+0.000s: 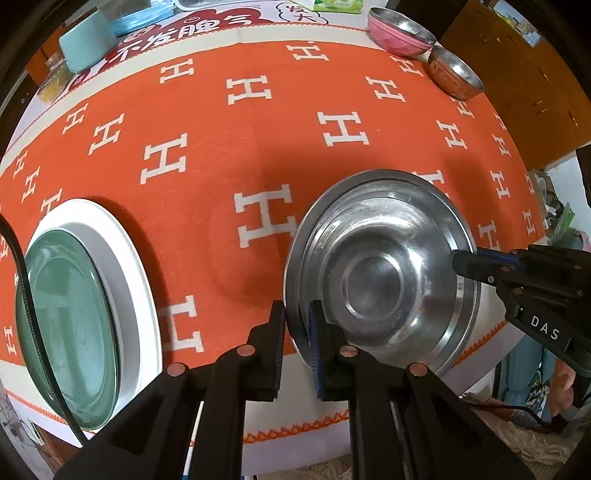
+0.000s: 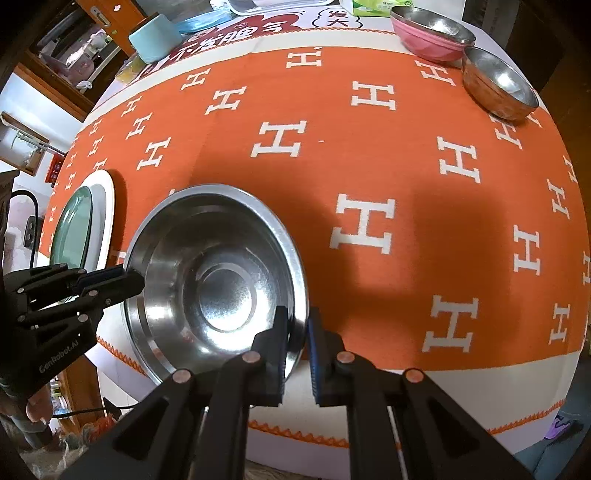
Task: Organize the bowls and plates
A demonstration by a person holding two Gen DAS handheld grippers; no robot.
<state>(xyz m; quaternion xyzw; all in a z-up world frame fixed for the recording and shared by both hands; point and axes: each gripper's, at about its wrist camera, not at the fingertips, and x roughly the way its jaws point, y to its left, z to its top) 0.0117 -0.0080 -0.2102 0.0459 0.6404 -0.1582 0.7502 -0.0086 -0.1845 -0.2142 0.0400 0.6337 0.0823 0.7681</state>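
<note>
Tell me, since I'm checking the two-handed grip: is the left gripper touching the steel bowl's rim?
Touching. The left wrist view shows the left gripper clamped on the steel bowl, one finger each side of its rim.

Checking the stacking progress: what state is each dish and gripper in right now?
Steel plate: gripped by its rim on both sides.
Left gripper: shut on rim.
Right gripper: shut on opposite rim.
Green glass plate: stacked on white plate.
Pink bowl, copper bowl: upright, empty.

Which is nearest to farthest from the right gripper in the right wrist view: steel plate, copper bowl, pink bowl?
From the right gripper:
1. Steel plate, rim clamped between its fingers.
2. Copper bowl, far right of the cloth.
3. Pink bowl, just behind it, at the far edge.
</note>
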